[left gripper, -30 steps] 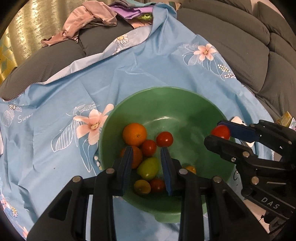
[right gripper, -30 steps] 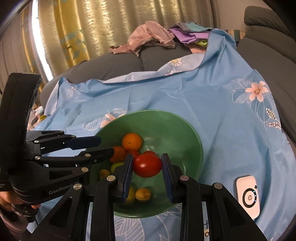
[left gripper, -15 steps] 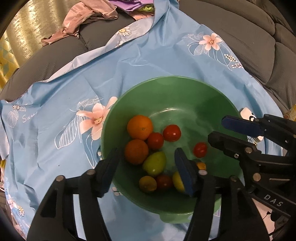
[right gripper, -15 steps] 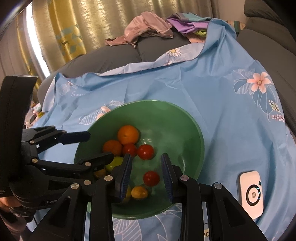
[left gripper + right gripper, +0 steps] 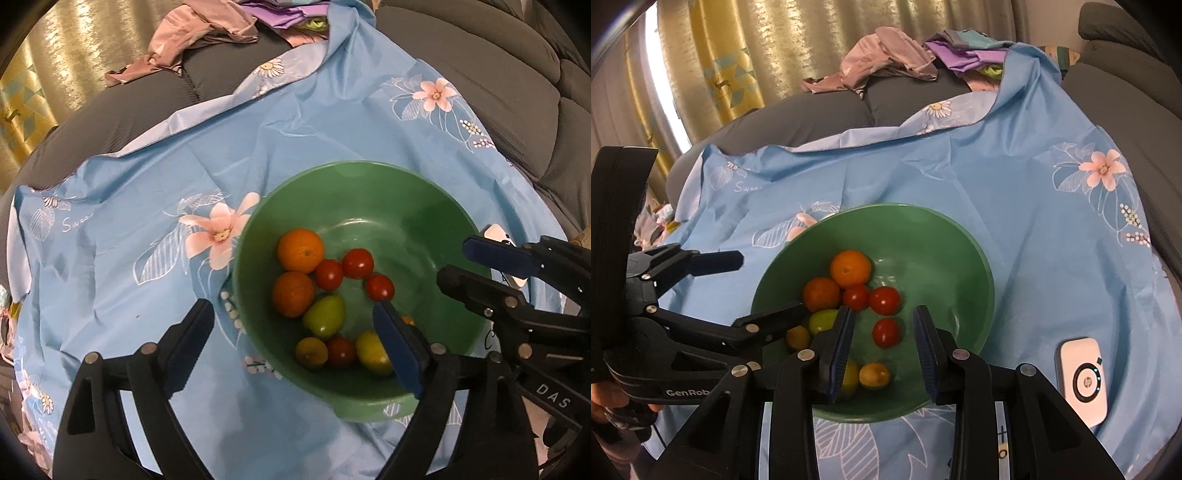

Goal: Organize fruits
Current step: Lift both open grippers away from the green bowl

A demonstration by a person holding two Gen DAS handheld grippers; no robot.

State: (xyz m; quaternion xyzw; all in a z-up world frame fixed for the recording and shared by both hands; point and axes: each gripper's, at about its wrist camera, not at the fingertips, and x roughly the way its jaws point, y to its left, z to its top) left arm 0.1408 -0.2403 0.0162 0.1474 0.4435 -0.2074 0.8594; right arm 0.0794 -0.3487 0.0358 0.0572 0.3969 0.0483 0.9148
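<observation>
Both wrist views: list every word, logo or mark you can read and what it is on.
"DAS" on the right gripper body, cut off by another part.
"GenRob" on the left gripper body, cut off by the right one.
"Swee", cursive, on the blue cloth, running into a fold.
"hp" logo, small, on the white device.
Marks on the cloth's near edge: unreadable.
</observation>
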